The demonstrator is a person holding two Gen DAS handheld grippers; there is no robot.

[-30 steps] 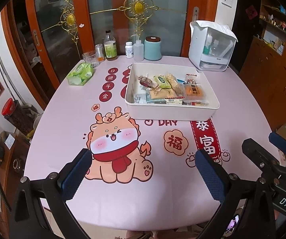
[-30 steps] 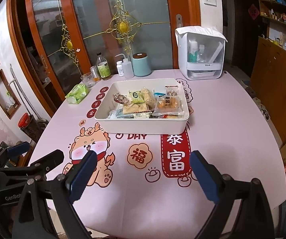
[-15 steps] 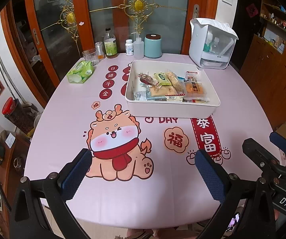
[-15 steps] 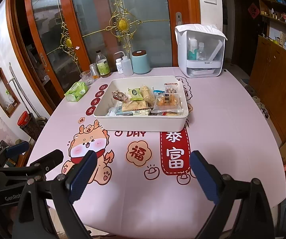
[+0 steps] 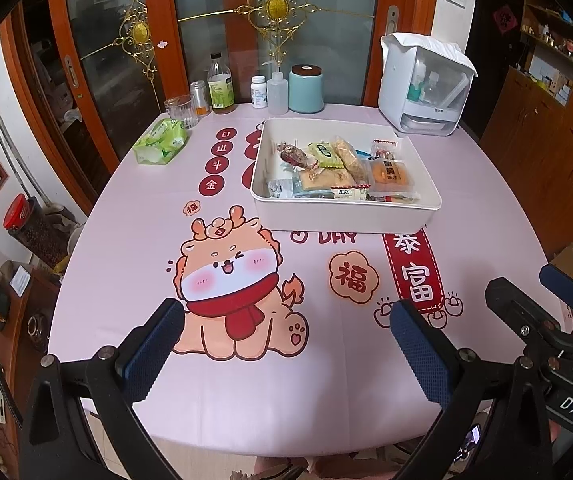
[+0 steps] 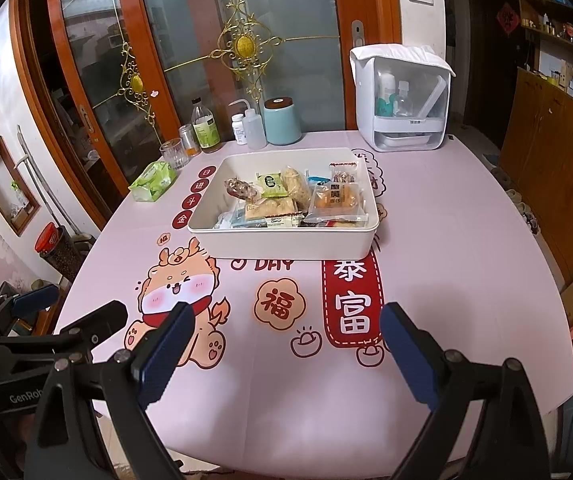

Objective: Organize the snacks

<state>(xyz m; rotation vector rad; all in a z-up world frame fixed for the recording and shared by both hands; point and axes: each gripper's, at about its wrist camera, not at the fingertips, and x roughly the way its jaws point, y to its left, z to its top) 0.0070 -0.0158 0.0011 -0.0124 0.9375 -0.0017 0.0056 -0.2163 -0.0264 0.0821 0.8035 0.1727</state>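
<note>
A white rectangular tray (image 5: 346, 216) stands on the pink table past its middle and holds several wrapped snacks (image 5: 342, 168). It also shows in the right wrist view (image 6: 286, 244), with the snacks (image 6: 298, 200) inside. My left gripper (image 5: 286, 344) is open and empty, low over the table's near edge, well short of the tray. My right gripper (image 6: 286, 344) is open and empty too, over the near edge. Each gripper shows at the edge of the other's view: the right gripper (image 5: 534, 300) and the left gripper (image 6: 74, 316).
A green tissue pack (image 5: 160, 142) lies at the far left. A glass (image 5: 180, 111), bottles (image 5: 220, 88) and a teal canister (image 5: 306, 90) line the far edge. A white box with a clear front (image 5: 426, 84) stands far right. Wooden cabinets (image 5: 546, 132) stand right.
Both grippers have drawn back and risen slightly, so the tray looks a little farther. Both stay open and empty.
</note>
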